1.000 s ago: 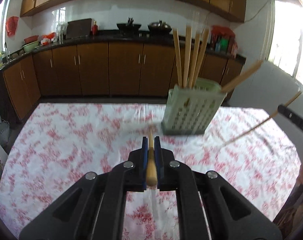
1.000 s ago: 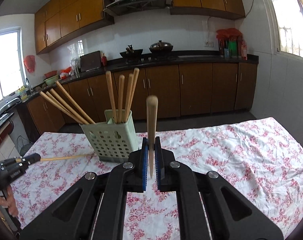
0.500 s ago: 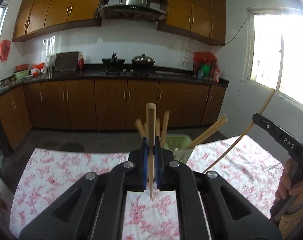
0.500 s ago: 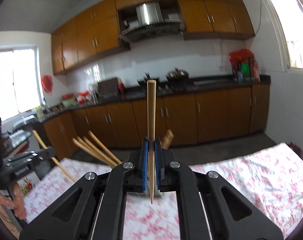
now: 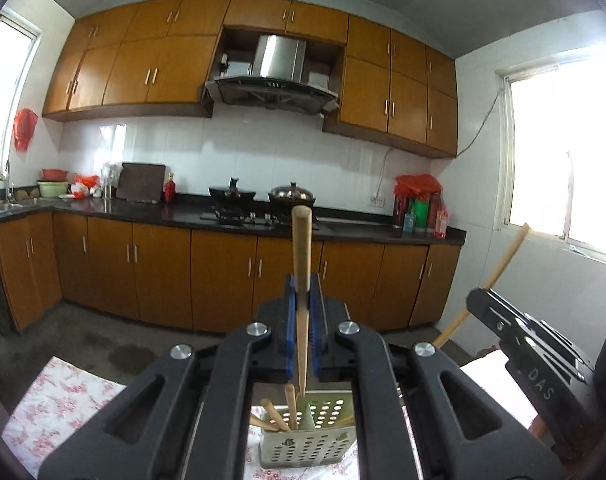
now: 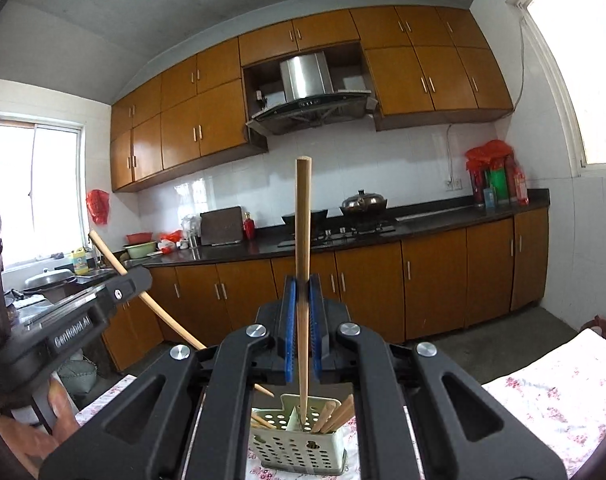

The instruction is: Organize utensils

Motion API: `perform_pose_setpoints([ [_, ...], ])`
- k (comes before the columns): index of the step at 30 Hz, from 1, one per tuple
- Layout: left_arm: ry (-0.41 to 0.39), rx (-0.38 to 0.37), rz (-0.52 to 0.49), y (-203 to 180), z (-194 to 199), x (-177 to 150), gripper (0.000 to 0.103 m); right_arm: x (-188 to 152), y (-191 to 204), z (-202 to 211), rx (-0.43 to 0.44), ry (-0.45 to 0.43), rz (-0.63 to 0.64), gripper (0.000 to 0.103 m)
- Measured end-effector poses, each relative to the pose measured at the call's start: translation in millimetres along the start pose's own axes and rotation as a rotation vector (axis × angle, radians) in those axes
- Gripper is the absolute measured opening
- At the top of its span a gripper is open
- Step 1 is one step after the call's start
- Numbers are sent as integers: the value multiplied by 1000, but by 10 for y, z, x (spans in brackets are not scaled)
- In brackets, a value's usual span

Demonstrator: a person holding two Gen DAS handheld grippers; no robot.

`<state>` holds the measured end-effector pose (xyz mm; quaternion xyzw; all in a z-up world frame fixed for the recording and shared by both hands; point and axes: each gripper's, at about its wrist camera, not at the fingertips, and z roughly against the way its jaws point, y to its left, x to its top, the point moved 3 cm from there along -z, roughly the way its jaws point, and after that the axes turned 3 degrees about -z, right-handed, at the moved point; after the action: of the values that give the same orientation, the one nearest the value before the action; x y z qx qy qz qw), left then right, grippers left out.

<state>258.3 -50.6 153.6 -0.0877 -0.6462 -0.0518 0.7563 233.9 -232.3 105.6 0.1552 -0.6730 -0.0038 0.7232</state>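
My left gripper (image 5: 302, 304) is shut on a wooden chopstick (image 5: 302, 256) held upright, its thin tip just above the pale green perforated holder (image 5: 309, 446), which holds several chopsticks. My right gripper (image 6: 302, 300) is shut on another wooden chopstick (image 6: 303, 240), upright, its tip inside or just at the holder's (image 6: 299, 448) opening. Each gripper shows in the other's view with its chopstick: the right one (image 5: 531, 356) and the left one (image 6: 83, 316).
The holder stands on a table with a pink floral cloth (image 6: 543, 396). Brown kitchen cabinets (image 5: 163, 272), a dark countertop and a stove lie beyond. A hand (image 6: 59, 404) grips the left tool.
Both grippers have tilted up and come over the holder, turning their chopsticks upright. The holder has shifted from mid-view to below the jaws.
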Motion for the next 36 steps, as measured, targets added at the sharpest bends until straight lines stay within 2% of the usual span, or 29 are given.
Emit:
perform_pose_setpoints([
  [7, 90, 4, 15, 96, -330, -340, 8, -264, -48, -274, -9, 93, 15, 8],
  [8, 89, 1, 22, 125, -314, -355, 11, -273, -52, -239, -11, 92, 17, 10],
  [9, 85, 1, 28, 150, -288, -353, 13, -271, -62, -208, -14, 91, 20, 18],
  [10, 80, 3, 33, 181, -260, -332, 21, -259, -78, -169, -23, 88, 18, 29],
  [11, 73, 5, 40, 209, -220, -326, 29, -241, -93, -124, -28, 82, 13, 32],
  [15, 41, 10, 59, 329, 29, -233, 40, -116, -149, 101, -52, 62, 17, 34],
  [17, 33, 20, 60, 382, 202, -224, 51, -69, -160, 260, -63, 57, 19, 41],
  [18, 30, 26, 56, 394, 290, -230, 55, -60, -160, 337, -70, 56, 21, 52],
  [19, 28, 36, 49, 410, 388, -246, 67, -56, -166, 436, -83, 54, 28, 66],
  [20, 24, 48, 36, 429, 532, -286, 81, -71, -154, 533, -97, 56, 39, 73],
  [21, 20, 53, 27, 432, 634, -319, 87, -102, -136, 628, -106, 61, 56, 85],
  [22, 16, 59, 16, 437, 751, -365, 94, -133, -120, 678, -113, 65, 69, 92],
  [23, 13, 69, -7, 441, 902, -442, 99, -170, -95, 741, -126, 68, 83, 95],
  [24, 16, 80, -20, 428, 977, -488, 99, -214, -70, 804, -146, 72, 99, 101],
  [27, 47, 118, -57, 429, 1217, -700, 99, -381, 3, 1003, -215, 67, 144, 101],
  [32, 85, 161, -55, 445, 1536, -1102, 99, -703, 89, 1181, -236, 139, 161, 101],
  [36, 110, 171, -65, 420, 1703, -1347, 99, -951, 117, 1320, -226, 163, 162, 101],
])
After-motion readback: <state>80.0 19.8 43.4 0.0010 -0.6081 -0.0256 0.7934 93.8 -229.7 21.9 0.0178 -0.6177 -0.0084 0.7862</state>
